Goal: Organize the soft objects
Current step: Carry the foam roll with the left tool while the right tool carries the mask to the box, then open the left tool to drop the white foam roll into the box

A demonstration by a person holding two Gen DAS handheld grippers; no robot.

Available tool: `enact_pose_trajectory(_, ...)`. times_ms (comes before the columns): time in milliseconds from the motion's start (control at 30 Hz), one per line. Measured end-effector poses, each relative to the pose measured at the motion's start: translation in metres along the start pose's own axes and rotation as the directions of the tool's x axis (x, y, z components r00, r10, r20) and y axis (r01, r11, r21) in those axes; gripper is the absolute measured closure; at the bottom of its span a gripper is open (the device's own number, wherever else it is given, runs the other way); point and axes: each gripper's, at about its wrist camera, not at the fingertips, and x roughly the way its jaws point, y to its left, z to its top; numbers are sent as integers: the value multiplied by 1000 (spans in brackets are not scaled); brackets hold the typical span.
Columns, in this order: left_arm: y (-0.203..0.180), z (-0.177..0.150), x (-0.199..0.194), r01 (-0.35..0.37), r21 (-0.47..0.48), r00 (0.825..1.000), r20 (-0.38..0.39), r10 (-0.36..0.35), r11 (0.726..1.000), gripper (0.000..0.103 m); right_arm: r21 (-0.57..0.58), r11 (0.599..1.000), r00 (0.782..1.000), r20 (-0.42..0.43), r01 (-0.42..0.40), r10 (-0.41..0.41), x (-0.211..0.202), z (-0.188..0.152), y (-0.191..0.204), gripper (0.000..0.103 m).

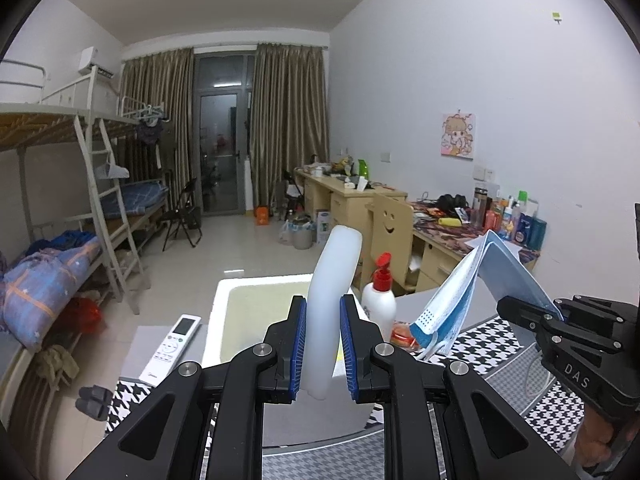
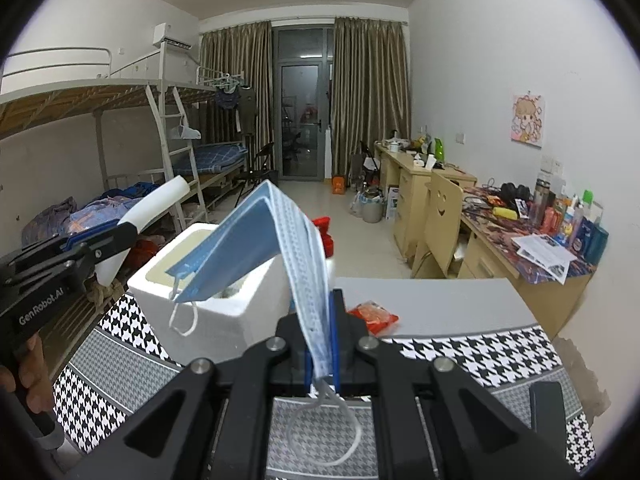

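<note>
- The remote control (image 1: 170,350), white with a small screen, lies on the tabletop (image 1: 516,340) at its left edge, just left of the foam box.
- The left tongs (image 1: 322,346) are clamped on a white foam strip (image 1: 332,292); the strip stands up between the blue pads and bends over at its top, above the foam box.
- The white foam box (image 2: 208,312) sits open-topped on the houndstooth cloth near the far left corner of the tabletop, its inside yellowish.
- A white pump bottle (image 1: 380,300) with a red top stands just right of the box, toward the far edge.
- A small red-and-clear packet (image 2: 374,314) lies on the grey part of the tabletop, near the bottle.
- The right tongs (image 2: 322,364) are closed on a stack of blue face masks (image 2: 280,236); the stack rises from the pads, folds over, and its free end hangs over the foam box opening, an ear loop dangling in front of the box wall.
- A second ear loop hangs below the right tongs over the cloth.
- A hand (image 2: 34,372) grips the handle of the left tongs.
</note>
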Motion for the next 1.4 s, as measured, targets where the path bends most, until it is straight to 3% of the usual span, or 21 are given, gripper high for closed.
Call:
enact_pose_trajectory(1000,30,-4,79,-85,-21,991,-108,83,996,81,4,1000,999,-38,11,-11,46,24,14,93)
enact_pose_trajectory(1067,34,-5,83,-85,-22,990,-114,82,996,77,-1,1000,999,-44,13,-13,49,24,16,93)
enact_pose_trajectory(1200,44,-4,87,-103,-39,988,-122,98,994,42,-4,1000,999,-51,18,-18,54,24,18,93)
enact_pose_trajectory(1267,50,-5,84,-111,-48,988,-113,105,993,37,-4,1000,998,-53,19,-20,56,25,18,93)
enact_pose_trajectory(1333,55,-5,80,-125,-59,987,-107,118,990,22,-8,1000,998,-53,18,-19,57,25,19,93)
enact_pose_trajectory(1400,56,-4,76,-136,-71,987,-94,129,988,15,-11,1000,998,-53,17,-18,60,26,21,93)
